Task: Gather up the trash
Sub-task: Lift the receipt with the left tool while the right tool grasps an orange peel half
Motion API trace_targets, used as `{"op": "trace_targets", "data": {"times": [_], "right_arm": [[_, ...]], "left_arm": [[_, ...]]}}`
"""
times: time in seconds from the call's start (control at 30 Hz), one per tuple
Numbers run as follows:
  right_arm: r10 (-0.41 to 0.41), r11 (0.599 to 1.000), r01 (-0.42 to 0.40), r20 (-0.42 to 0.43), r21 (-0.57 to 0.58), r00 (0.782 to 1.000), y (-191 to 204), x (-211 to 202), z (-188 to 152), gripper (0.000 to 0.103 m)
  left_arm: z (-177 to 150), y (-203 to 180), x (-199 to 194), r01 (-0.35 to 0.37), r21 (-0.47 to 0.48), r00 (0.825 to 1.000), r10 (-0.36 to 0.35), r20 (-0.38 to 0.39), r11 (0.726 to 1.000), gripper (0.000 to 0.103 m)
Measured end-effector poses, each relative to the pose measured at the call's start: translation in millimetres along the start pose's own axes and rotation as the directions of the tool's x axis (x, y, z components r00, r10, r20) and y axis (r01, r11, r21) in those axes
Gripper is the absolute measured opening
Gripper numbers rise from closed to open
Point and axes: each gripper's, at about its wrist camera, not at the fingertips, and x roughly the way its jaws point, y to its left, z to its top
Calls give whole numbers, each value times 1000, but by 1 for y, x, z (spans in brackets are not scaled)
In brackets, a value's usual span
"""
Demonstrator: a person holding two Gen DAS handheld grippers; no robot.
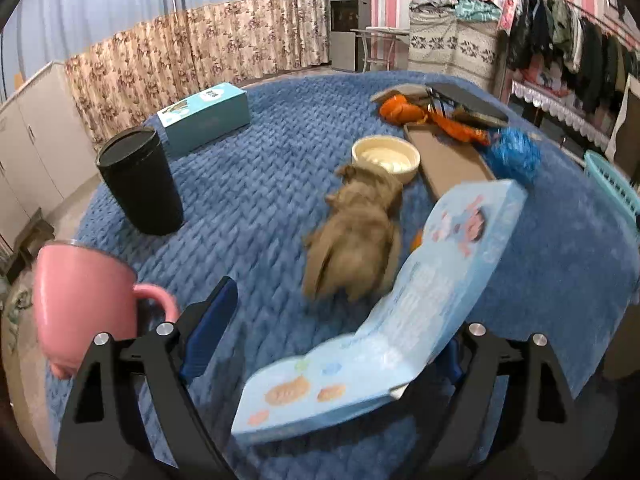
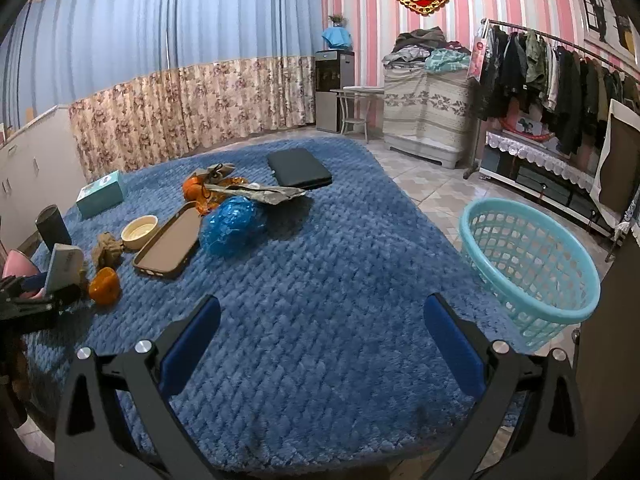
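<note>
**Q:** Nearest the left wrist lens, what is that pale blue thing?

**A:** Flattened light-blue carton (image 1: 384, 312), printed with cartoon shapes, lying against the right finger of the left gripper (image 1: 332, 344). Its fingers stand wide apart, and I cannot tell whether they actually pinch the carton. It is blurred.

**Q:** And the right gripper (image 2: 320, 344)?

**A:** Spread wide with nothing between its blue pads (image 2: 188, 344), above bare blue blanket (image 2: 340, 280).

**Q:** Where is the rest of the trash?

**A:** Crumpled brown paper (image 1: 356, 248) lies just beside a cream bowl (image 1: 386, 158). An orange scrap (image 2: 105, 286) lies near it, and a blue crinkled wrapper (image 2: 232, 226) lies next to a brown phone case (image 2: 170, 244).

**Q:** Anything else?

**A:** Pink mug (image 1: 80, 304) at the left edge, black tumbler (image 1: 140, 182) upright, teal box (image 1: 206, 116) behind it. The turquoise basket (image 2: 532, 276) stands at the blanket's right edge.
</note>
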Motion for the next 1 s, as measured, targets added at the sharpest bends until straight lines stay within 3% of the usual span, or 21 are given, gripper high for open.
{"op": "trace_targets", "data": {"times": [0.07, 0.13, 0.2, 0.27, 0.4, 0.57, 0.8, 1.0], "right_arm": [[1, 1000, -1, -2, -5, 1000, 2, 0, 0, 99], [0, 1000, 0, -4, -10, 1000, 3, 0, 0, 99], [2, 1000, -2, -9, -14, 1000, 4, 1, 0, 99], [6, 1000, -6, -15, -16, 1000, 5, 3, -1, 99], [16, 999, -17, -22, -29, 1000, 10, 6, 0, 99], [52, 997, -53, -20, -58, 998, 26, 11, 5, 99], [134, 977, -138, -32, -166, 990, 77, 21, 6, 99], [203, 946, -211, -59, -246, 977, 134, 31, 3, 99]], "left_arm": [[-8, -3, -2, -3, 16, 1000, 3, -10, 1000, 83], [-15, -4, -4, -5, 27, 1000, 5, -8, 1000, 76], [-20, -7, -5, 1, 53, 1000, 0, -16, 999, 51], [-21, -8, -7, 25, 59, 1000, -23, -21, 998, 33], [-14, -10, -15, 38, 80, 999, -40, 16, 996, 12], [5, -6, -32, 34, 98, 996, -42, 79, 995, 2], [29, 21, -57, 7, 66, 990, -17, 143, 998, 2], [40, 54, -65, 13, -18, 989, -10, 147, 1000, 2]]}}
